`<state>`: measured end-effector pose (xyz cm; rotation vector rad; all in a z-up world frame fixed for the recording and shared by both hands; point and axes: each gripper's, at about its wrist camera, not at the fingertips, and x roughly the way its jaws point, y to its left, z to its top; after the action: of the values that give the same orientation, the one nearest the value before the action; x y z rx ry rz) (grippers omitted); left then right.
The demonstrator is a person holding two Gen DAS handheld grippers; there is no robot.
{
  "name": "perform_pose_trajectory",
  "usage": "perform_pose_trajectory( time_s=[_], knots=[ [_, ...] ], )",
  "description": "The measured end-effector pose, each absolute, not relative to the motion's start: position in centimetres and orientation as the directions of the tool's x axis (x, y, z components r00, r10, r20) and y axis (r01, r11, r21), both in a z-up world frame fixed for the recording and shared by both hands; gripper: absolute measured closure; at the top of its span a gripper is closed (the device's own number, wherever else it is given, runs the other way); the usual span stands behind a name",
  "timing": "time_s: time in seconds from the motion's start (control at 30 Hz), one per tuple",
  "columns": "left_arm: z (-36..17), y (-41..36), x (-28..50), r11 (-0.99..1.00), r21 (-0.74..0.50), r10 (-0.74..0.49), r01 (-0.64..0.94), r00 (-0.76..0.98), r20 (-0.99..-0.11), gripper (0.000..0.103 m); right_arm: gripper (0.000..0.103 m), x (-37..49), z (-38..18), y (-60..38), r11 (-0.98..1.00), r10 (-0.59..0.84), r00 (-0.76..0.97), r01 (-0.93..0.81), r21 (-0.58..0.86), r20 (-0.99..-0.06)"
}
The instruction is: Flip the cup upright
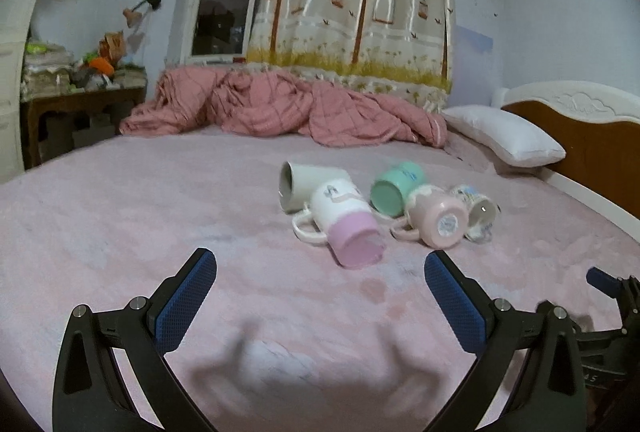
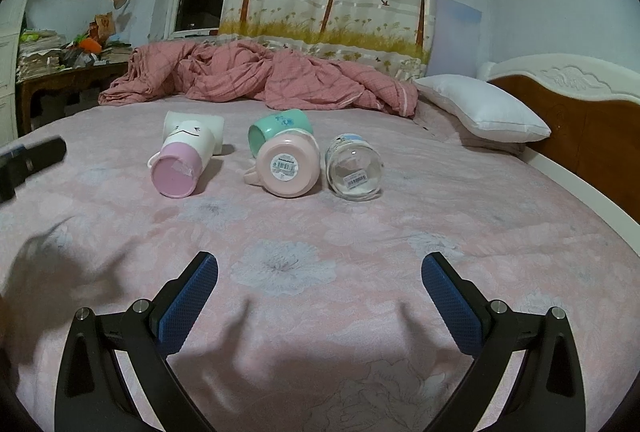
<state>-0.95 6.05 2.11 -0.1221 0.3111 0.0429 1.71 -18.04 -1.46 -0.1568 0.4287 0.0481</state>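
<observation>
Several cups lie on their sides on the pink bedspread (image 2: 280, 312). A white cup with a purple base (image 1: 348, 228) (image 2: 180, 168) is nearest. Behind it lies a plain white cup (image 1: 308, 182) (image 2: 210, 130). To the right are a mint cup (image 1: 396, 186) (image 2: 278, 128), a pink cup (image 1: 438, 218) (image 2: 288, 166) and a clear glass cup (image 1: 478, 214) (image 2: 354, 170). My left gripper (image 1: 320, 268) is open and empty, just short of the purple-based cup. My right gripper (image 2: 320, 272) is open and empty, well short of the cups.
A crumpled pink quilt (image 2: 256, 76) lies at the far side of the bed, a white pillow (image 2: 484, 110) and wooden headboard (image 2: 576, 120) at the right. A cluttered side table (image 1: 80, 92) stands at the left. The other gripper shows at each view's edge (image 1: 616, 292) (image 2: 28, 160).
</observation>
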Motion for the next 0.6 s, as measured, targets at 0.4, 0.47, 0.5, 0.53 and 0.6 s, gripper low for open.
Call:
perform_pose_trajectory(
  time_s=[0.4,0.47,0.5,0.53,0.6],
  knots=[
    [5.4,12.4,-0.2,0.981,-0.181,0.0,-0.076,0.922,-0.387,0.0,0.0,5.7,2.0,-17.4,0.983,0.171,0.8,-0.177,0.046,-0.574],
    [5.2,13.6,0.0,0.975,-0.198,0.013,-0.101,0.915,-0.404,0.0,0.0,7.4,2.7,-15.4,0.975,0.205,0.768,-0.216,0.055,-0.607],
    [5.1,14.0,0.1,0.973,-0.201,0.023,-0.114,0.913,-0.406,0.0,0.0,8.4,3.0,-14.3,0.967,0.238,0.75,-0.245,0.075,-0.617],
    [5.0,14.4,0.0,0.97,-0.209,0.027,-0.121,0.913,-0.408,0.0,0.0,9.4,3.2,-13.2,0.962,0.256,0.734,-0.26,0.087,-0.63],
    [4.9,14.8,0.1,0.964,-0.234,0.021,-0.127,0.913,-0.408,0.0,0.0,11.7,3.1,-10.8,0.955,0.272,0.704,-0.282,0.092,-0.656]
  ],
)
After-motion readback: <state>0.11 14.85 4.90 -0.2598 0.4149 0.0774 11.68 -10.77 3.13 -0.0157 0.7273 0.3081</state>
